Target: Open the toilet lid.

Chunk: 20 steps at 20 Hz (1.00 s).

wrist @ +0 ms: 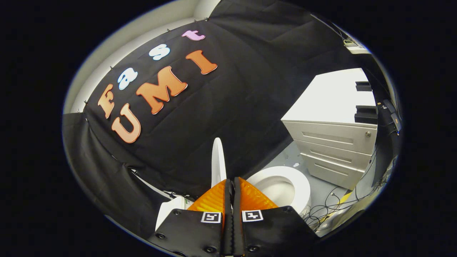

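Your gripper sits with its 2 orange fingers pressed together, tip against tip, and nothing shows between them. The black finger mounts each carry 1 small square marker, and the seam between the 2 halves runs straight up to the joined tips.

The toilet lid is already raised. You see it edge-on as a narrow white blade rising just beyond the fingertips and a little to their left, close to upright and leaning toward the black cloth wall behind it. Whether the fingertips touch the lid's lower edge cannot be told from this angle; they overlap it in the view.

To the right of the fingers, the toilet seat lies down over the open bowl, its white ring fully exposed. A white part of the toilet shows just left of the finger mounts, partly hidden by them.

Beyond the bowl stands a white drawer cabinet with 3 drawer fronts and a round lock on the top one. 2 dark blocks rest on its top near the far side. A tangle of black cables lies on the grey floor between the toilet and the cabinet.
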Each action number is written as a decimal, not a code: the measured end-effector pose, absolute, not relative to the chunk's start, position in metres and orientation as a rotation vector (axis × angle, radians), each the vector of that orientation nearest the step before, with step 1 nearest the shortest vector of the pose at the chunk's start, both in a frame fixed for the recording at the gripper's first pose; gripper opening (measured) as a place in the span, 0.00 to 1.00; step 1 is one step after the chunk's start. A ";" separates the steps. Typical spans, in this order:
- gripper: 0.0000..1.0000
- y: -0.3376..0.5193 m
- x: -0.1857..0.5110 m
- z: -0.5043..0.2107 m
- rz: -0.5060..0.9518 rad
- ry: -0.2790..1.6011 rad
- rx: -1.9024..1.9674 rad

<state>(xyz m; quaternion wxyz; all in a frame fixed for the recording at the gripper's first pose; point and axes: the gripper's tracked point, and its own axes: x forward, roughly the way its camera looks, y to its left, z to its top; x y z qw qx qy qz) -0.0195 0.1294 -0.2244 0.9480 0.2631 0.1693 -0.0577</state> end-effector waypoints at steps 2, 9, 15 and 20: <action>0.08 0.136 -0.021 -0.221 -0.117 0.344 0.531; 0.08 0.170 -0.022 -0.204 -0.082 0.336 0.456; 0.08 0.196 -0.026 -0.192 -0.046 0.326 0.416; 0.08 0.231 -0.030 -0.181 0.003 0.316 0.360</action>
